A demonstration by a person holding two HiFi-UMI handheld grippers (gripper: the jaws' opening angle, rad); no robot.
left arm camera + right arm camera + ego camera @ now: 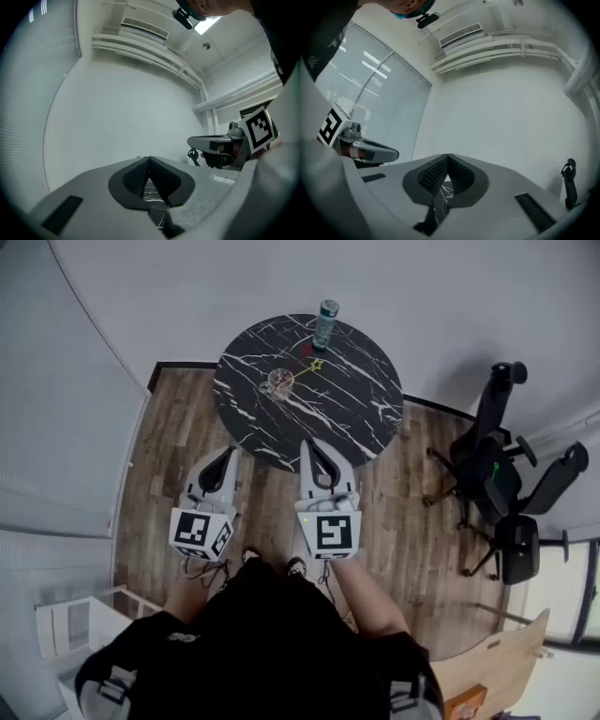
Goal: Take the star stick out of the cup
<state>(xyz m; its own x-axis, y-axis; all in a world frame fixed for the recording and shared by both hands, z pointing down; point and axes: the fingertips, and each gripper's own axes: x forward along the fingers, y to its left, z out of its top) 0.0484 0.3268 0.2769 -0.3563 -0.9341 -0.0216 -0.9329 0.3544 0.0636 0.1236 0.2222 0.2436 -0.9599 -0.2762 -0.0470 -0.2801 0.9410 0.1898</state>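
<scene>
Seen from the head view, the left gripper point(229, 453) hangs over the wood floor point(169, 446), just short of the near edge of the round black marble table point(361, 418). Its own view shows the left gripper point(149, 159) with the two jaws pressed together at their tips and nothing caught between them (only a sliver of white-veined marble shows through the gap behind the tips). Further along, on the far left part of the tabletop, the clear glass cup point(277, 382) stands upright, well apart from both tools. The star stick point(306, 370) is in the cup, its shaft leaning out over the rim toward the right so that the yellow star end sits above the marble between the cup and a bottle point(325, 322) with a blue-green cap, which stands near the table's far edge. The right gripper point(308, 443) reaches a little further forward than the left, its tips over the table's near rim. In its own view the right gripper point(448, 157) is likewise clenched on nothing, pads meeting at the tip with marble visible behind them. Both tools are level with each other, side by side and not touching. At the far right, black office chairs point(497, 479) stand on the floor beside the table, clear of it.
</scene>
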